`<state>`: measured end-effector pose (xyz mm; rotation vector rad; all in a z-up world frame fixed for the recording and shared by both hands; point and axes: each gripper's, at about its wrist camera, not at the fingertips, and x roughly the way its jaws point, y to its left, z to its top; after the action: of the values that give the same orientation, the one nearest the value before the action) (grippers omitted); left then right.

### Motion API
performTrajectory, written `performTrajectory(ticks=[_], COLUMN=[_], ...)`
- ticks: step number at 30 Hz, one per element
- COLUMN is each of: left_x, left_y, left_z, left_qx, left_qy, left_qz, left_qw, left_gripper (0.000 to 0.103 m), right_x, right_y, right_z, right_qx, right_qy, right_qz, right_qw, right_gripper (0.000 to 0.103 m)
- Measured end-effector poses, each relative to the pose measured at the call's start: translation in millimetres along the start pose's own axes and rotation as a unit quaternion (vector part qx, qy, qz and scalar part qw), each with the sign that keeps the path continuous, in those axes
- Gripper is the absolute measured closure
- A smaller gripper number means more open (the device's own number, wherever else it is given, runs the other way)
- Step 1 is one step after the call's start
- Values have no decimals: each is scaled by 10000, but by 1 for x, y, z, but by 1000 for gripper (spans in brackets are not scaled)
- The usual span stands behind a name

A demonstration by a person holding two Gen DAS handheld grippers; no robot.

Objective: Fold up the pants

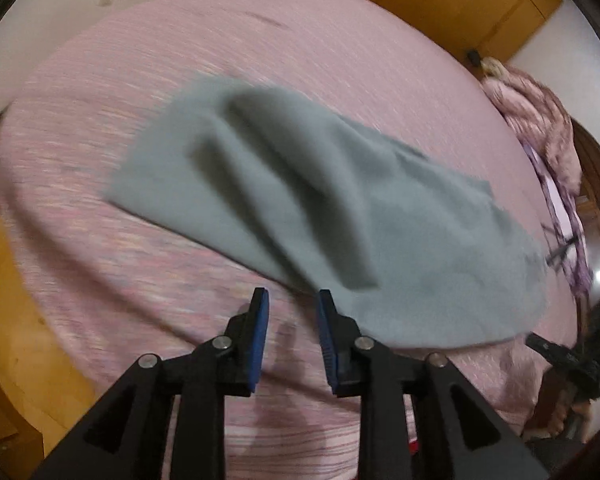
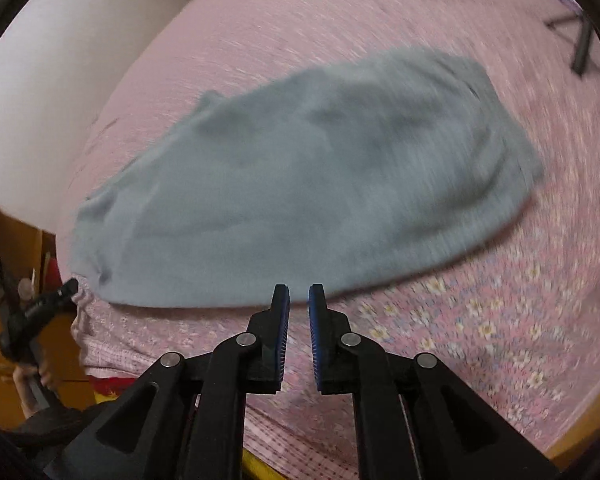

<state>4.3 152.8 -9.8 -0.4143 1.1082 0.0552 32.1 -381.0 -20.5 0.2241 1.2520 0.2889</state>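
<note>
Through my left wrist camera, my left gripper (image 1: 293, 300) hung above the bed with its blue pads apart and nothing between them. The grey pants (image 1: 320, 200) lay just past the fingertips on the pink bedspread (image 1: 260, 32), already doubled into a rumpled oblong with soft ridges running across it. I judged I was between folds: one fold laid down, the cloth let go. At the far right edge my right gripper (image 1: 556, 354) showed dimly, in a hand. A wooden wardrobe (image 1: 460, 4) stood beyond the bed, and pink bedding (image 1: 540, 120) was heaped at its right side.

Through my right wrist camera, my right gripper (image 2: 299, 300) had its pads parted by a narrow gap, also empty. The pants (image 2: 300, 184) lay just beyond, blurred, on the flowered part of the bedspread (image 2: 500, 320). The left gripper (image 2: 48, 300) showed at the left edge beside a white wall (image 2: 60, 60). Next, I reckoned, both grippers needed to pinch one short end and carry it over, keeping the edges level.
</note>
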Motion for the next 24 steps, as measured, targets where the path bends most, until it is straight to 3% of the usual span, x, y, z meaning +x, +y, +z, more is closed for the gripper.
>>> performTrajectory(ticks=[3, 8, 15, 19, 20, 21, 24], left_x=[-9, -4, 26, 45, 49, 50, 42], left_y=[18, 33, 35, 27, 26, 25, 28], left_z=[9, 32, 64, 73, 74, 73, 67], left_qx=[-198, -466, -854, -902, -898, -871, -883], left_qy=[-241, -518, -478, -443, -420, -415, -584], left_qz=[160, 108, -358, -331, -303, -304, -375], left_qw=[9994, 9975, 9946, 9944, 9946, 9949, 9937], left_gripper=[78, 77, 73, 74, 80, 101, 101], right_x=[8, 22, 57, 78, 79, 79, 80], right_y=[13, 47, 70, 71, 71, 72, 71], right_z=[10, 29, 43, 41, 41, 40, 40], right_qx=[-195, -405, -624, -578, -571, -584, -578], right_qy=[-48, -12, 42, 202, 184, 164, 171], right_qz=[52, 230, 227, 177, 180, 198, 260], right_qw=[9998, 9989, 9978, 9980, 9980, 9980, 9978], right_gripper=[90, 90, 88, 88, 88, 88, 88])
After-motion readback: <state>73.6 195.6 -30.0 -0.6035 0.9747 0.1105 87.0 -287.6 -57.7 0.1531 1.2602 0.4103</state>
